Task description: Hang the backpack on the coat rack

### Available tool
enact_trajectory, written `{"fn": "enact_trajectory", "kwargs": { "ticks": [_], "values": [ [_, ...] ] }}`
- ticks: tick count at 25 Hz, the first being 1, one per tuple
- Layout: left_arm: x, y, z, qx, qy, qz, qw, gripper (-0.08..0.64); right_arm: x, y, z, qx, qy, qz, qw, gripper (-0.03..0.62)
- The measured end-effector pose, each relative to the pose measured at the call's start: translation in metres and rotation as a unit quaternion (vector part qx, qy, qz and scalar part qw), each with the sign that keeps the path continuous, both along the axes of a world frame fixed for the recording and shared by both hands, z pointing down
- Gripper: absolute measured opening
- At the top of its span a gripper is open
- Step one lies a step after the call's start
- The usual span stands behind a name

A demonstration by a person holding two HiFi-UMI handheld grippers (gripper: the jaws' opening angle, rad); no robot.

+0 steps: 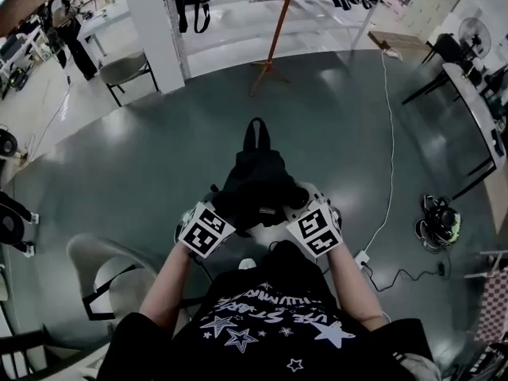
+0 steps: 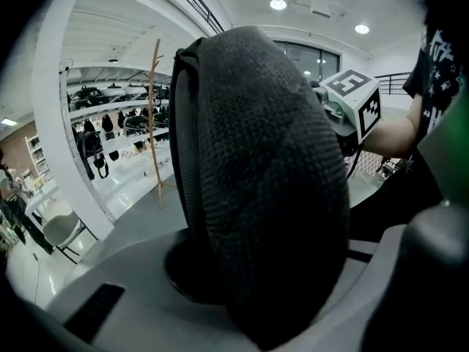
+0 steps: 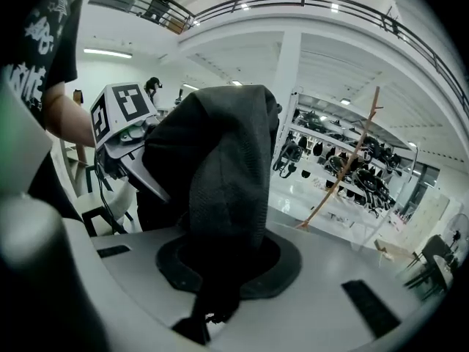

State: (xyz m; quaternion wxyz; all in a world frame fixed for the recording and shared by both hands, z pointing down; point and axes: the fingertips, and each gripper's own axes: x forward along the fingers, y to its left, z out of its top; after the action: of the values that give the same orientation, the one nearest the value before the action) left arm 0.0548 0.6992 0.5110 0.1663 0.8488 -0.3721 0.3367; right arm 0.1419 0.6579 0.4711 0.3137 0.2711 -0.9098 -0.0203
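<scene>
A black backpack [image 1: 255, 177] hangs in front of me, held up between both grippers with its top loop pointing away from me. My left gripper [image 1: 213, 213] is shut on its left side and my right gripper [image 1: 311, 213] on its right side; the bag hides the fingertips. In the left gripper view the backpack's mesh fabric [image 2: 271, 182] fills the jaws, and the right gripper's marker cube [image 2: 355, 105] shows behind it. The right gripper view has the backpack [image 3: 220, 174] pinched between its jaws. The wooden coat rack [image 1: 274, 30] stands several steps ahead on the floor, its pole [image 2: 155, 123] bare, seen also as a slanted coat rack [image 3: 344, 167].
A white pillar [image 1: 155, 22] and a grey chair [image 1: 127, 70] stand left of the rack. A white chair [image 1: 103, 268] is close at my left. A white cable [image 1: 389, 173] runs along the floor at the right, near a helmet-like object [image 1: 438, 221] and tables [image 1: 476, 109].
</scene>
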Motion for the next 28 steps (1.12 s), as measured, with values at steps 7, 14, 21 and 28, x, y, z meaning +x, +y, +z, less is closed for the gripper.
{"fn": "enact_trajectory", "kwargs": {
  "ticks": [7,14,21,28],
  "values": [
    [-0.029,-0.039,0.015,-0.017,-0.003,-0.027,0.9995,0.083,-0.031,-0.047,0.016,-0.009,0.004,-0.023,1.0,0.063],
    [-0.053,-0.122,0.025,-0.024,-0.025,-0.047,0.9983,0.083,-0.057,-0.136,0.033,-0.031,-0.021,-0.044,0.998,0.063],
    [-0.062,-0.262,0.02,-0.038,-0.039,-0.056,0.9969,0.083,-0.068,-0.279,0.028,-0.044,-0.039,-0.054,0.997,0.063],
    [-0.053,-0.392,0.015,-0.026,-0.039,-0.059,0.9971,0.083,-0.057,-0.408,0.022,-0.034,-0.043,-0.048,0.997,0.063]
  ]
}}
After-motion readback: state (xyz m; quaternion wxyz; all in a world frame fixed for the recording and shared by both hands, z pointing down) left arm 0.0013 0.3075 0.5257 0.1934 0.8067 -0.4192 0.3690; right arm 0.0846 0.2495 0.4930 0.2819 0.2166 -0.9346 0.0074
